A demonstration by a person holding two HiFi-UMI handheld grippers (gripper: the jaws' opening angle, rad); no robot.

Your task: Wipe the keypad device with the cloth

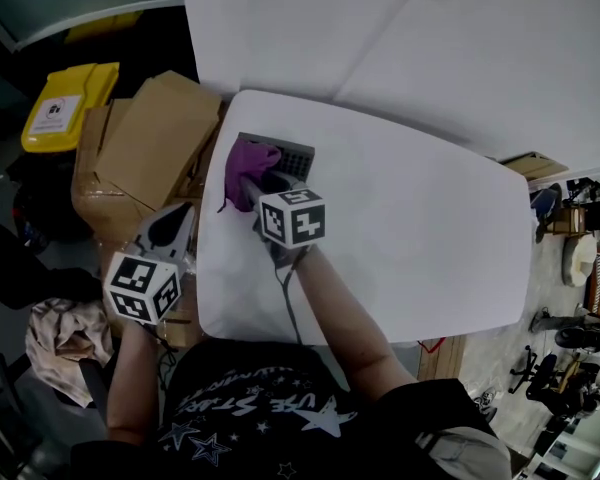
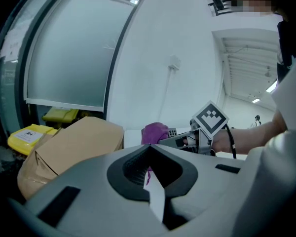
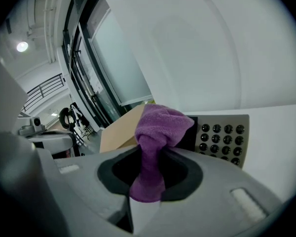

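A grey keypad device [image 1: 288, 154] with rows of dark buttons [image 3: 222, 139] lies near the far left corner of the white table [image 1: 410, 228]. My right gripper [image 1: 256, 190] is shut on a purple cloth [image 1: 244, 162], whose bunched end [image 3: 160, 127] rests over the device's left part and hides it. The right gripper view shows the cloth pinched between the jaws [image 3: 148, 177]. My left gripper [image 1: 170, 228] hangs off the table's left edge over the boxes, shut and holding nothing [image 2: 149, 169]. From there the cloth [image 2: 154, 132] and device [image 2: 172, 132] show ahead.
Cardboard boxes [image 1: 155, 138] are stacked against the table's left edge. A yellow bin [image 1: 65, 103] stands beyond them. A crumpled rag [image 1: 65, 333] lies on the floor at lower left. Assorted clutter [image 1: 570, 258] sits past the table's right side.
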